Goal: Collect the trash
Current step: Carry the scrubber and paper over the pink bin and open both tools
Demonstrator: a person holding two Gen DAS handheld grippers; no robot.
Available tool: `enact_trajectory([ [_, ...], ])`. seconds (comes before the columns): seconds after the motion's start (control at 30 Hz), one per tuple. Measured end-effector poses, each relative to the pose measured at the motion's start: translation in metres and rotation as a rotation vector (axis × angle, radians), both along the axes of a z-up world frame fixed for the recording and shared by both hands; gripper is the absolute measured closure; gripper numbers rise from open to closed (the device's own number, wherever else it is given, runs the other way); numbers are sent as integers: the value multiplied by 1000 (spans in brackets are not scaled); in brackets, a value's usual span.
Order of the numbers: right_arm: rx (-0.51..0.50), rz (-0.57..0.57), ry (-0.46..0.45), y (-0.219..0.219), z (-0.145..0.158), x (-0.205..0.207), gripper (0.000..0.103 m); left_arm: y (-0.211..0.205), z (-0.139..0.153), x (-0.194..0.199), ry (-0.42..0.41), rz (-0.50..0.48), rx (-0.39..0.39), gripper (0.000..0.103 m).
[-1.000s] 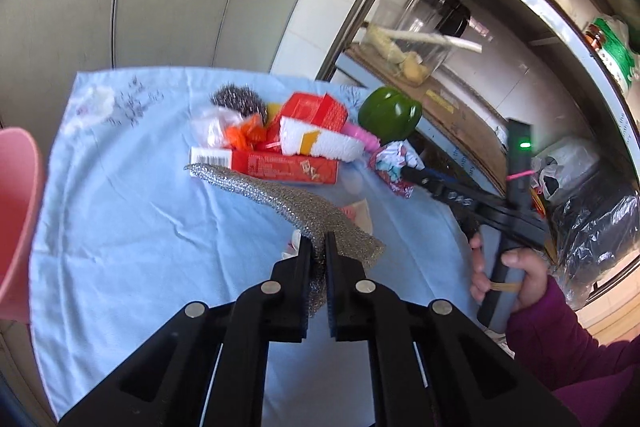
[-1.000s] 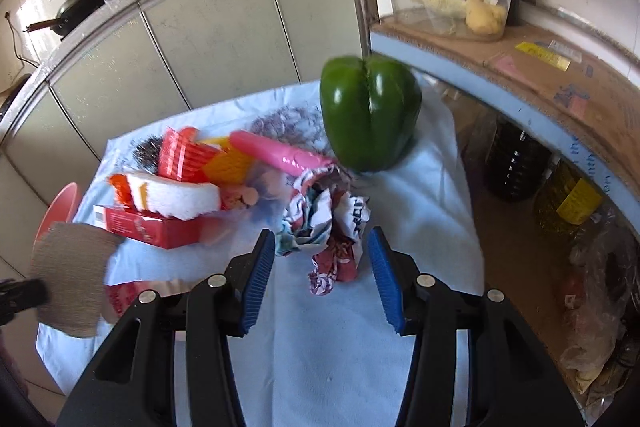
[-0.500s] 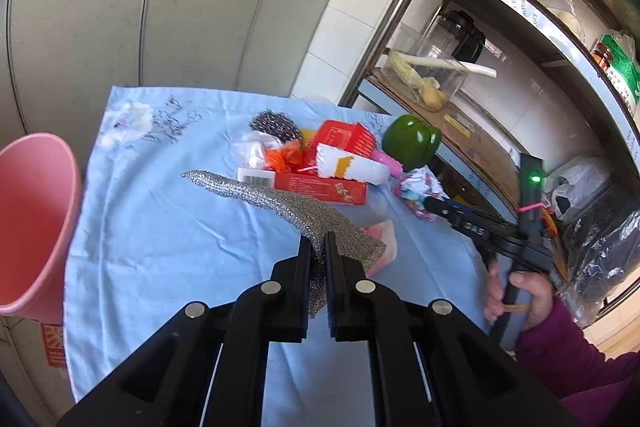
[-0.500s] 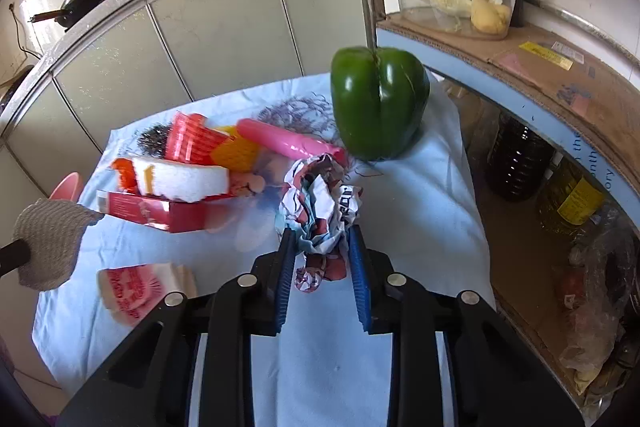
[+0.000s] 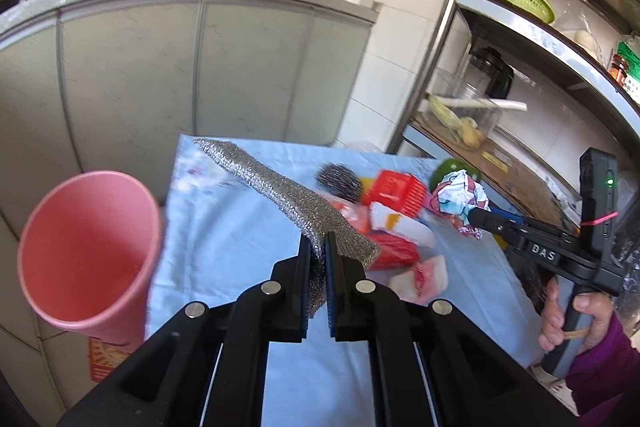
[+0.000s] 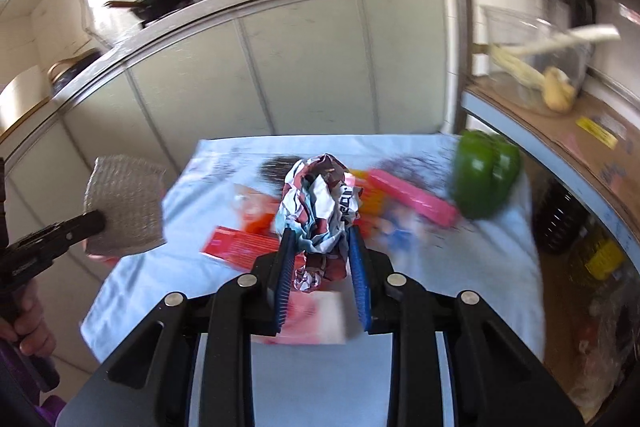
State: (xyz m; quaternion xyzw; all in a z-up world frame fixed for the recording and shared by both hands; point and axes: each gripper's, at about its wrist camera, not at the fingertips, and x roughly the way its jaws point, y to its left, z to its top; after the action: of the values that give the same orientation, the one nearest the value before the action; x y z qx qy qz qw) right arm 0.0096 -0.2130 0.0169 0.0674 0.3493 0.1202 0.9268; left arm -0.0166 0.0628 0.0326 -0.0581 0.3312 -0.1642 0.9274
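nearby, pink cup (image 5: 86,251); green pepper (image 6: 486,173)

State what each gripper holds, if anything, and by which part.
The left gripper pinches the silver mesh scouring cloth at its near end. The right gripper clamps the crumpled wrapper by its lower sides, lifted off the table.

Crumpled wrapper (image 6: 320,211) held aloft; silver mesh cloth (image 5: 280,195) hangs, seemingly limp.

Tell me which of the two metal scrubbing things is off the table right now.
The flat silver mesh cloth, clamped in the left claw. The round dark steel-wool ball lies on the blue tablecloth among the packets.
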Motion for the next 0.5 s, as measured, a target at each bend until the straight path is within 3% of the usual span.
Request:
enact_trajectory([
  [0.3,-14,200,-16,85,13,13,76,47,7,-12,-57,138,26,97],
  [0.5,-47,340,-39,148,22,18,76,84,3,-16,-50,242,23,97],
])
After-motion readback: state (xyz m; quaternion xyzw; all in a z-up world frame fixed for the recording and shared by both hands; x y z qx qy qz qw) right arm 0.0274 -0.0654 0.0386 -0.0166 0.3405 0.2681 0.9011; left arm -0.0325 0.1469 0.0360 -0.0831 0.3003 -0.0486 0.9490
